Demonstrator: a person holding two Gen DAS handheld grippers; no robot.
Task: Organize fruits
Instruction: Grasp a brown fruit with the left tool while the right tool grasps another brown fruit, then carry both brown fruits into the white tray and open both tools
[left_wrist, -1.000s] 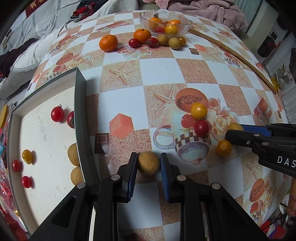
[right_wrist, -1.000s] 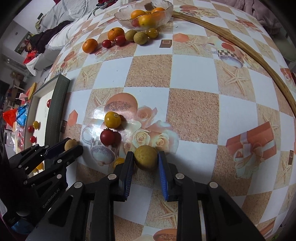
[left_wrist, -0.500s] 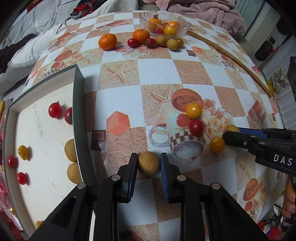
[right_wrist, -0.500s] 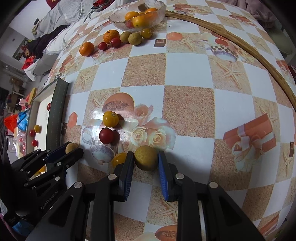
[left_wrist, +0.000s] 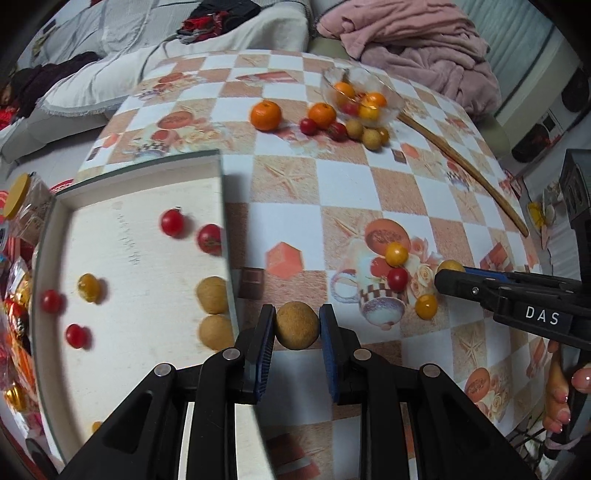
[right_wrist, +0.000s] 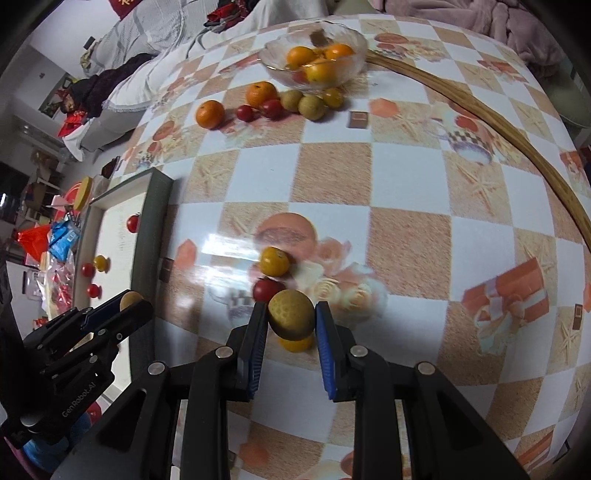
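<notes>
A: Report the left claw (left_wrist: 297, 325).

B: Its two blue-padded fingers are pinching a round tan longan (left_wrist: 297, 325). The claw points forward and level, held just beside the dark raised edge of the white rectangular tray (left_wrist: 147, 369). From the right wrist view the left claw (right_wrist: 130, 303) sits at the lower left with the fruit's tan skin showing at its tip.

A: And the right claw (right_wrist: 291, 320)?

B: Pressed onto a second round, yellow-brown longan (right_wrist: 291, 318), one pad on each side. This fruit appears lifted off the checkered, starfish-printed table (right_wrist: 332, 192); a small yellow-orange tomato (right_wrist: 296, 343) shows partly beneath it. In the left wrist view the right claw (left_wrist: 448, 271) reaches in from the right edge, roughly horizontal, and part of the person's hand (left_wrist: 561, 387) grips its handle.

A: Contents of the tray?

B: Red cherry tomatoes, one yellow tomato (left_wrist: 88, 288), and two tan longans (left_wrist: 212, 295) against the right wall.

A: Loose fruit on the table?

B: A yellow tomato (right_wrist: 273, 261) and a red tomato (right_wrist: 266, 290) lie just ahead of the right claw. At the far end, a clear glass bowl (right_wrist: 314, 55) holds oranges, with two mandarins, red tomatoes and green-brown longans clustered beside it. A curved wooden strip (right_wrist: 480, 122) runs along the right side.
</notes>
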